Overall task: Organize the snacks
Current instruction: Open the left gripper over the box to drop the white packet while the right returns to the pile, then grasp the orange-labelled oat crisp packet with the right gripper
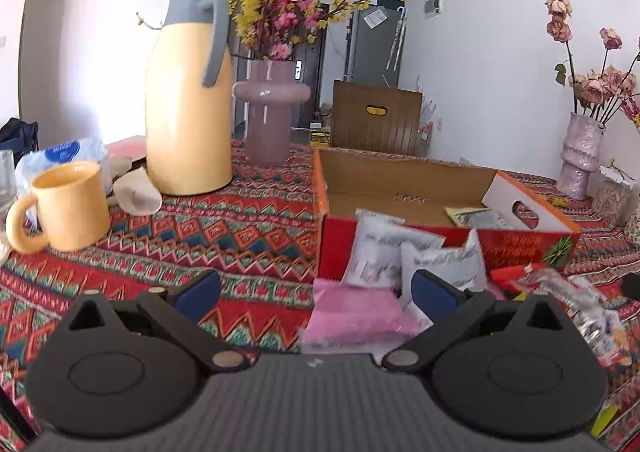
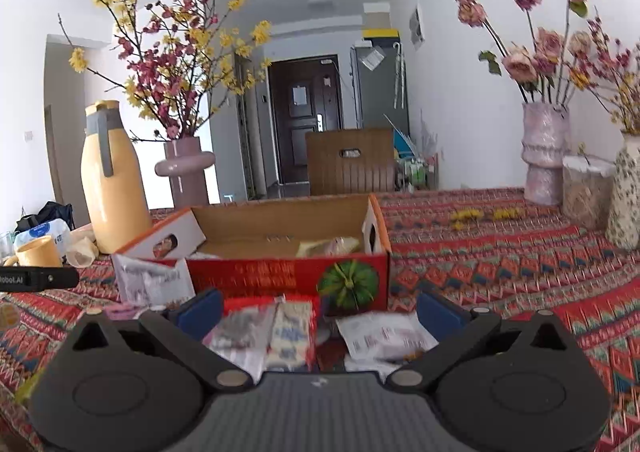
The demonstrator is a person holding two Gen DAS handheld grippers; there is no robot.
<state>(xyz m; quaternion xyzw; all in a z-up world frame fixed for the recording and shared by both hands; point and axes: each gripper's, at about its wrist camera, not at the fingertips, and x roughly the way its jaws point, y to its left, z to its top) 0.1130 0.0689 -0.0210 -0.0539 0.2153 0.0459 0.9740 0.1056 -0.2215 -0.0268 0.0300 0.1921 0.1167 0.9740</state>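
Note:
A red cardboard box (image 1: 528,248) with an open top stands on the patterned tablecloth; it also shows in the right wrist view (image 2: 248,272). One packet (image 2: 328,247) lies inside it. My left gripper (image 1: 316,292) is open and empty above a pink packet (image 1: 356,316), with white packets (image 1: 376,252) leaning on the box front. A red and silver packet (image 1: 576,304) lies to the right. My right gripper (image 2: 320,312) is open and empty over several loose packets (image 2: 384,336) before the box. The left gripper's tip (image 2: 40,278) shows at the left.
A yellow thermos jug (image 1: 188,100), a yellow mug (image 1: 68,208), a pink vase with blossom branches (image 1: 268,116) and crumpled paper (image 1: 136,192) stand left of the box. Vases with dried roses (image 2: 544,152) and a jar (image 2: 586,192) stand at the right. A wooden chair (image 2: 352,164) is behind the table.

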